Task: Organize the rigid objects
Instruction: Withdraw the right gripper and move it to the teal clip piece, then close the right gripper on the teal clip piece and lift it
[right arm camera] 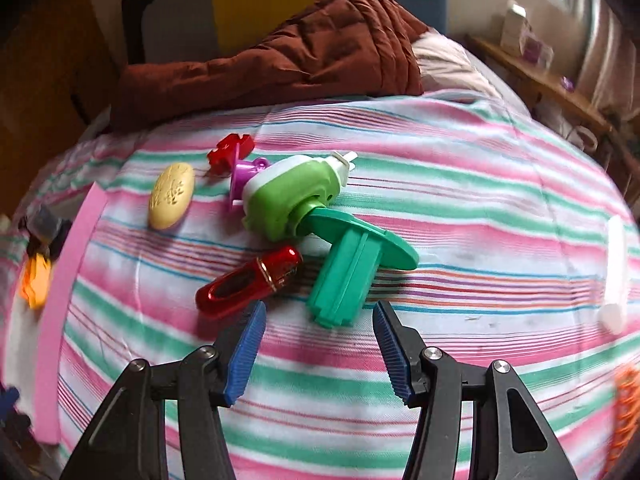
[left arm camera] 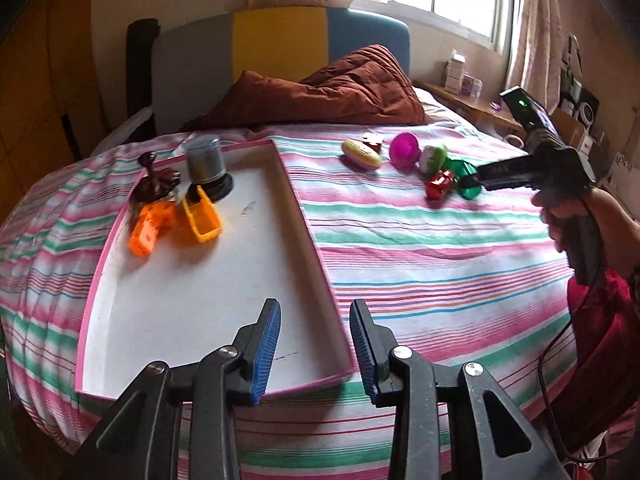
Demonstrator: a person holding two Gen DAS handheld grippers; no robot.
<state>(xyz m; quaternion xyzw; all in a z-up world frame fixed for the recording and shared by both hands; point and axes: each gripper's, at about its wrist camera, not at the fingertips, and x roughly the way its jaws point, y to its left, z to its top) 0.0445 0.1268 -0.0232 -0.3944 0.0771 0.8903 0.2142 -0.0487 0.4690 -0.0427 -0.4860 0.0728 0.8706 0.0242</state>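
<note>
A pink-rimmed white tray lies on the striped bed and holds an orange block, a yellow scoop, a grey jar and a brown figure. My left gripper hovers open and empty over the tray's near right corner. To the right lie loose toys: a yellow soap, a red piece, a purple cup, a light green and white device, a shiny red shoe and a teal flanged part. My right gripper is open, its tips just short of the teal part.
A brown quilt is heaped at the head of the bed before a grey, yellow and blue headboard. A wooden shelf with small boxes stands under the window at the right. A hand holds the right gripper.
</note>
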